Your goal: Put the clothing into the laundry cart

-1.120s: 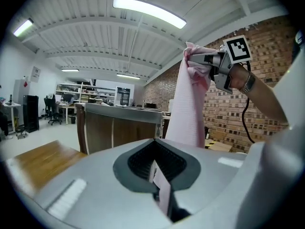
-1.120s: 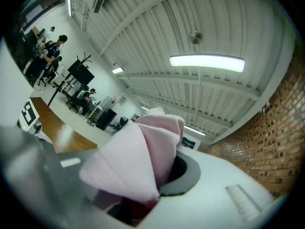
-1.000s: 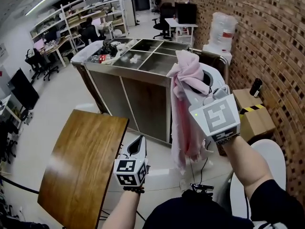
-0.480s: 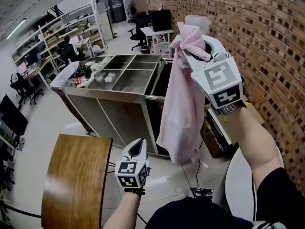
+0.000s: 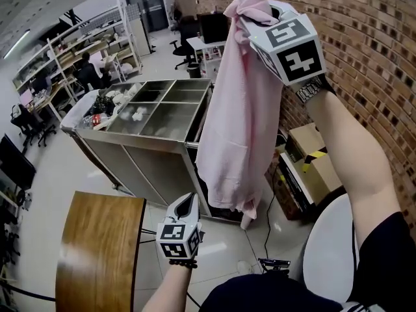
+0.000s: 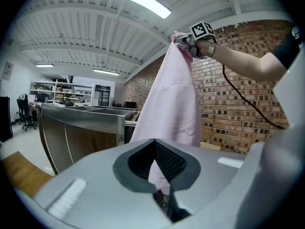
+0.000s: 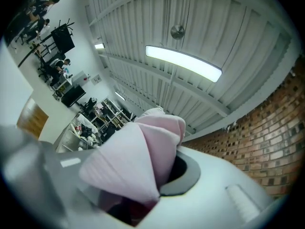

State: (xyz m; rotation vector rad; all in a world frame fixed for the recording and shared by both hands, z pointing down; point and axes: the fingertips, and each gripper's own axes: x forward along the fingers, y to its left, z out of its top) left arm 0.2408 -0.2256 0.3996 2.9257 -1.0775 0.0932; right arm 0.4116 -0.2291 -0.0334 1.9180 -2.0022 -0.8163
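The right gripper (image 5: 255, 19) is reaching high above the head, arm stretched up in front of the brick wall (image 5: 370, 64). Its fingers are clamping down on a bunched fold at the top of the pink garment (image 5: 237, 122); in the right gripper view the cloth is filling the gap between them and bulging out past the tips. From that pinch the garment is hanging full length, free and unsupported, with a narrow strip trailing at its lower end.

In the head view the garment is dangling by the right edge of the laundry cart (image 5: 140, 137), a steel cart whose top is divided into open compartments. The cloth is covering the cart's near right corner from sight, and its hem is hanging lower than the cart's rim. It is not lying in any compartment. Small white and dark items are sitting in the compartments along the cart's left edge.

The left gripper (image 5: 188, 200) is hovering low, just off the right edge of the wooden surface (image 5: 97, 252) and well below the other gripper. Its fingers are pressing tip to tip with nothing between them, and they are pointing toward the hanging garment.

A cardboard box (image 5: 312, 155) is sitting against the foot of the brick wall, to the right of the garment.
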